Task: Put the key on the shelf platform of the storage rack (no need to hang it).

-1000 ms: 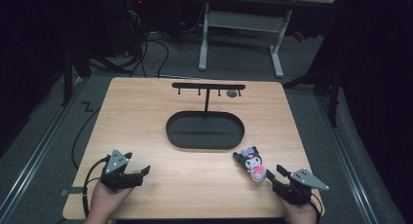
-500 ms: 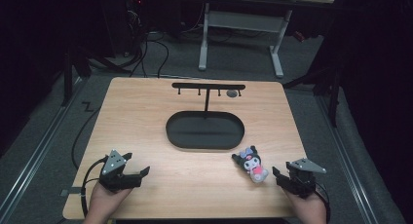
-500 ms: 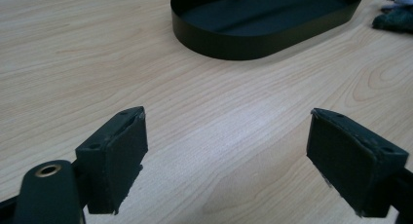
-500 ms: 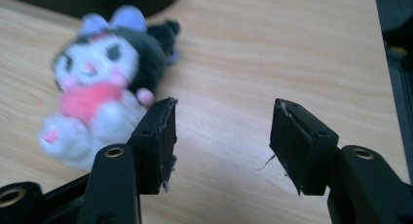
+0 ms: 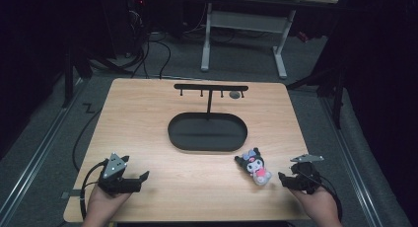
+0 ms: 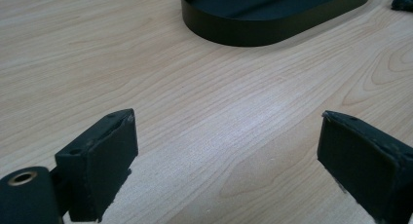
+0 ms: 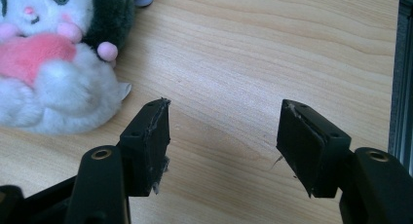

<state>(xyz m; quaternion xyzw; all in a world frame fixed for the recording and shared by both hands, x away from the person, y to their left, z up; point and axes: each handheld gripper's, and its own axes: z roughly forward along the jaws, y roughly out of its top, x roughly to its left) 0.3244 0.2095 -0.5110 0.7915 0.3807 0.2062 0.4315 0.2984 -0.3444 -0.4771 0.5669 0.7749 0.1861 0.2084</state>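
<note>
A small plush toy (image 5: 254,165), white with black ears and a pink heart, lies on the wooden table (image 5: 148,118) in front of the black oval tray (image 5: 207,147). In the right gripper view the plush toy (image 7: 48,73) sits at the upper left, clear of the jaws. My right gripper (image 5: 283,178) is just right of the toy; the right gripper (image 7: 224,121) is open, its jaws have just been opening and hold nothing. My left gripper (image 5: 142,178) rests near the front left corner. That left gripper (image 6: 226,136) stands wide open over bare wood.
A black T-shaped rack (image 5: 211,88) with hooks rises behind the tray, a small grey object (image 5: 235,94) hanging at its right end. The tray's wall (image 6: 253,34) lies ahead of the left gripper. The table's right edge (image 7: 397,78) runs close beside the right gripper.
The right gripper has drawn back from the plush toy toward the right and its jaws have spread wider. The toy stays lying on the table. The left gripper has not moved.
</note>
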